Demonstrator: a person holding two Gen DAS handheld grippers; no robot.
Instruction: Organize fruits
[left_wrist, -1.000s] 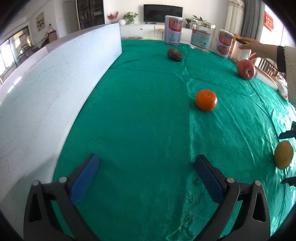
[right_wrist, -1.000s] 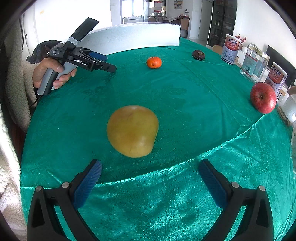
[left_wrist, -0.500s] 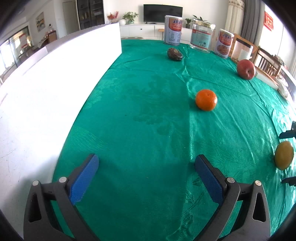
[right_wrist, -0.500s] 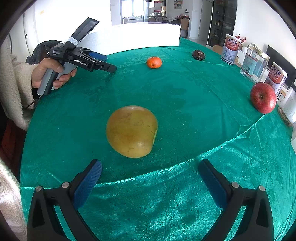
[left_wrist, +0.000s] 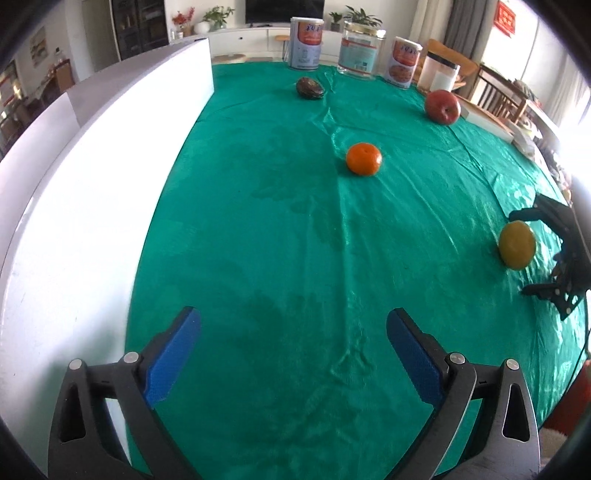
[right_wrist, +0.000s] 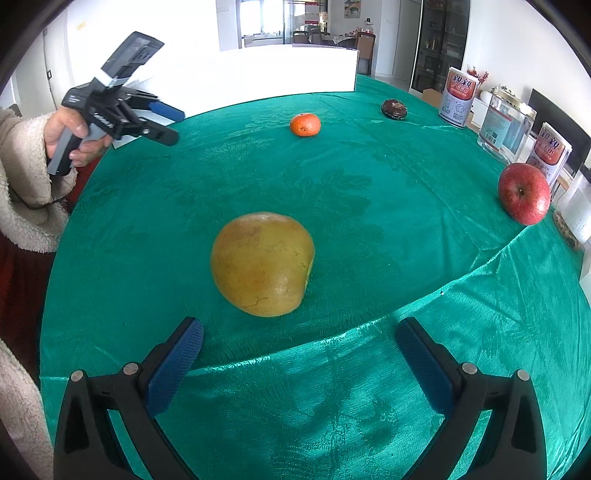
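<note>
Fruits lie apart on a green tablecloth (left_wrist: 277, 229). A yellow pear (right_wrist: 263, 264) lies just ahead of my right gripper (right_wrist: 301, 350), which is open and empty; the pear also shows in the left wrist view (left_wrist: 516, 244). An orange (left_wrist: 364, 158) sits mid-table, a red apple (left_wrist: 442, 107) far right, and a dark brown fruit (left_wrist: 310, 88) at the back. My left gripper (left_wrist: 293, 339) is open and empty above bare cloth; it also shows in the right wrist view (right_wrist: 162, 123).
A white board (left_wrist: 92, 177) stands along the table's left side. Three tins and a glass jar (left_wrist: 362, 50) stand at the far edge. The cloth hangs over the table's near edge (right_wrist: 369, 325) by the pear. A white box (left_wrist: 487, 122) lies far right.
The left view has swung right, so the pear and the right gripper show more fully. A hand near the apple has gone. The right gripper stays put.
</note>
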